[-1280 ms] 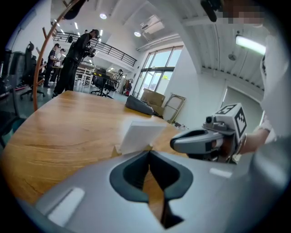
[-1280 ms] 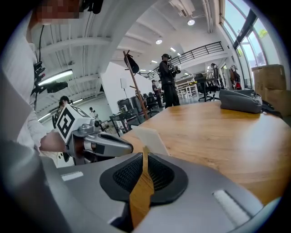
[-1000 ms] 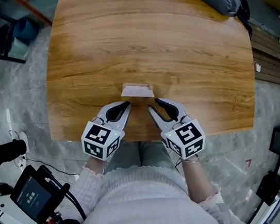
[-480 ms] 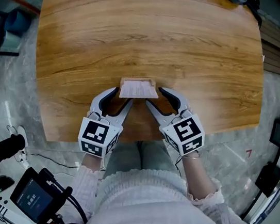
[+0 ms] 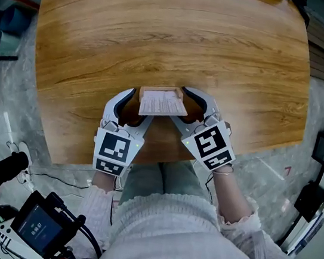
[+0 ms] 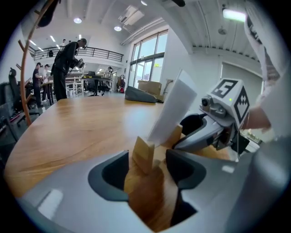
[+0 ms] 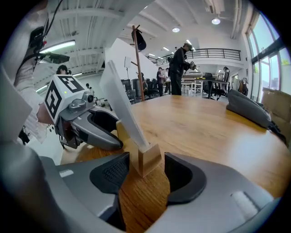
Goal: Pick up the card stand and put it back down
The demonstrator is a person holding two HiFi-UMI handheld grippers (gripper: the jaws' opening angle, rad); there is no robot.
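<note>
Jaws opening astride card stand (image 5: 162, 103); card print unreadable.

Between the fingers (image 6: 184, 169) of the left gripper (image 6: 145, 169), whose jaws are opening, one end of the card stand (image 6: 143, 154) fills the middle, with slim gaps on either side; the other end sits likewise between the opening jaws of the right gripper (image 7: 143, 175); the white card (image 7: 120, 104) rises tilted above both sets of fingertips and blocks a pass straight over. Beyond the fingertips each gripper faces the other, near, across the stand; outward of the fingers the table (image 5: 164, 36) is bare wood out to a dark bag (image 7: 248, 107) at its far edge.
</note>
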